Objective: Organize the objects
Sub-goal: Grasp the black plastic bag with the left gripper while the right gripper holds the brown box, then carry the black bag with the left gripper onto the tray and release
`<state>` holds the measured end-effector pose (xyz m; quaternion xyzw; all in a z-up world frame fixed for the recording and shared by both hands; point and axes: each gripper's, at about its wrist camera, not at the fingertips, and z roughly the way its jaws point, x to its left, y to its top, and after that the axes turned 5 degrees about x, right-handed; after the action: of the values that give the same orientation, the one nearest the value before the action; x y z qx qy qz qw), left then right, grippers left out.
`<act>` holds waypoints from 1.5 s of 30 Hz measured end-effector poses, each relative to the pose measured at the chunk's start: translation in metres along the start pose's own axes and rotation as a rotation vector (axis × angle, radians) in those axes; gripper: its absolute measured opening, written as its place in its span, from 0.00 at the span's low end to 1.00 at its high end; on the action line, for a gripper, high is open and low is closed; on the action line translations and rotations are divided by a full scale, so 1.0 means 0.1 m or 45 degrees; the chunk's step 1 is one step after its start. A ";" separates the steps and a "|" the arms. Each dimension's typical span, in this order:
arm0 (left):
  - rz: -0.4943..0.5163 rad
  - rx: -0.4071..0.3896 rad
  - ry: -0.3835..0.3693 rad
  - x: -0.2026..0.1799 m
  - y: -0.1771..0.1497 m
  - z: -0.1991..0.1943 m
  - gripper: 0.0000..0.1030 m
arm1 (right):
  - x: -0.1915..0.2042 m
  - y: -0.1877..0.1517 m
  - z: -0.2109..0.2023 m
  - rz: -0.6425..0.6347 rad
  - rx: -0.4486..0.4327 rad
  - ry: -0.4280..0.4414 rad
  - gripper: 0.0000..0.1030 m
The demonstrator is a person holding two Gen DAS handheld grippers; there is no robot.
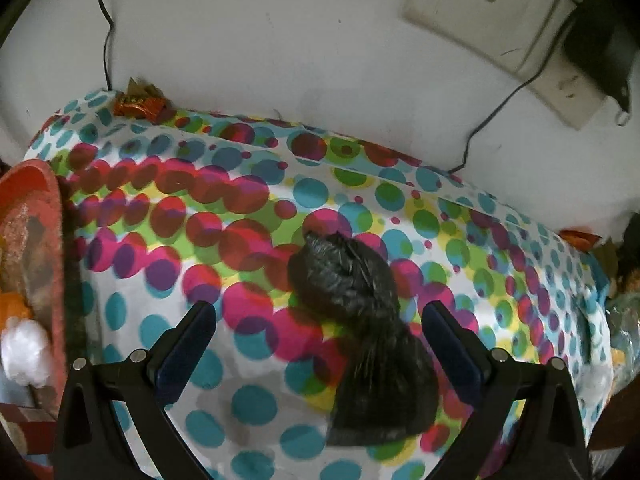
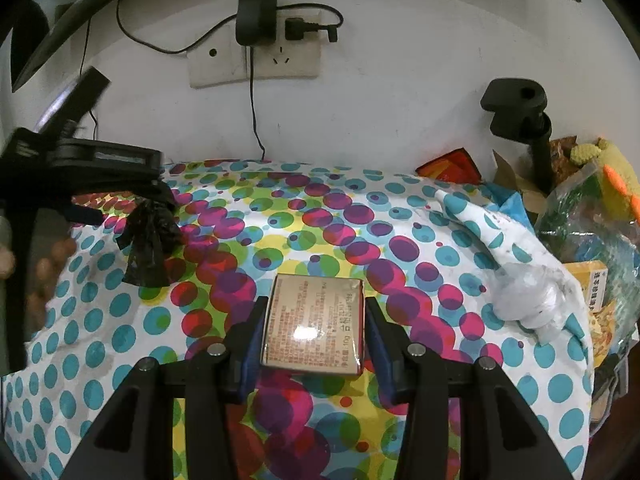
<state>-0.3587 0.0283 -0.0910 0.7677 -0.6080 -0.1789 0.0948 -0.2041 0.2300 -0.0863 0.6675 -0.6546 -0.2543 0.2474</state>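
Gripping flat printed box (image 2: 314, 322): right tongs (image 2: 314, 336) | crumpled black bag (image 1: 360, 336): left tongs (image 1: 320, 336) released

Bright dots against black and tan

The surface (image 2: 400, 368) wears a white cloth with teal, magenta, green, yellow and red dots; the crumpled bag (image 1: 360, 320) is glossy black, the small box (image 2: 314, 324) tan with reddish print.
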 end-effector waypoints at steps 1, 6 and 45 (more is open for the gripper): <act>-0.007 -0.001 0.000 -0.01 0.01 0.02 0.98 | -0.01 0.00 0.00 0.006 0.003 0.008 0.45; -0.009 -0.019 -0.019 -0.06 0.01 0.09 0.75 | -0.03 0.00 0.02 0.011 0.012 0.028 0.45; 0.405 -0.179 0.009 0.02 -0.72 -0.81 0.28 | -0.10 -0.02 0.00 0.077 -0.010 -0.044 0.45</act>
<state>-0.2625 0.0381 -0.0430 0.6539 -0.7075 -0.2009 0.1775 -0.2027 0.2402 -0.0872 0.6419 -0.6777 -0.2609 0.2461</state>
